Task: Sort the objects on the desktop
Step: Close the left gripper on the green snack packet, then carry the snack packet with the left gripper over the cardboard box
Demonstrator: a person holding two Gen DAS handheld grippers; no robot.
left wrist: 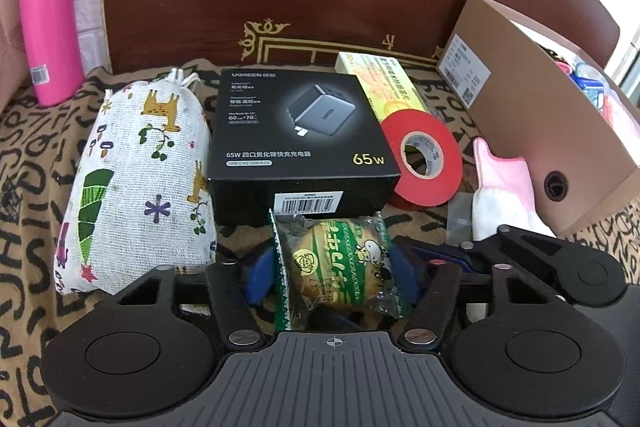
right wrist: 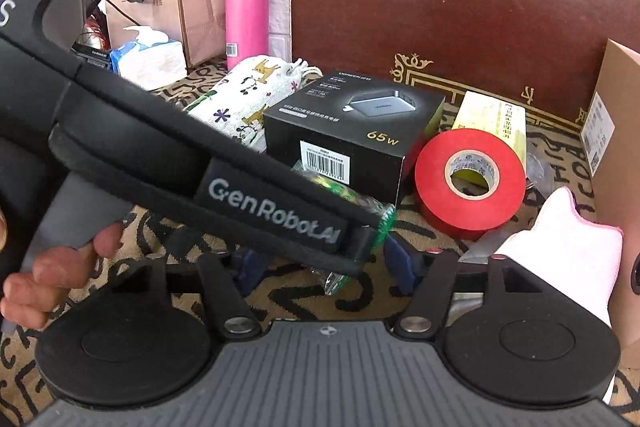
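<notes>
Left tongs (left wrist: 332, 273) are clasped on the snack (left wrist: 340, 251): one blue pad (left wrist: 260, 275) sits against each side of the green wrapper, and the film looks slightly bunched where they meet it. Right tongs (right wrist: 324, 261) stand parted with nothing pressed between the pads; only a corner of wrapper and the shaft of my other tool cross the gap, seen from the right wrist.

The snack lies on the cloth (left wrist: 24, 187) just in front of the box (left wrist: 296, 131), its upper edge near the box's barcoded face. Left of the box is the pouch (left wrist: 136, 179); right of the box the tape (left wrist: 424, 163) leans on its corner.

I judge the snack to be very light: a small soft cake sealed in thin, glossy plastic with some air trapped inside. That makes it slippery and springy, so the film may slide or puff out of a loose grip, yet a hard squeeze would crush the cake or burst the seal. The best hold is across the middle, where the cake fills the wrapper and gives the pads something to bear on, not on the crimped end flaps, which would fold and let it swing. Gentle pressure should do, and I would lift straight away from the box so the wrapper does not snag its edge.
</notes>
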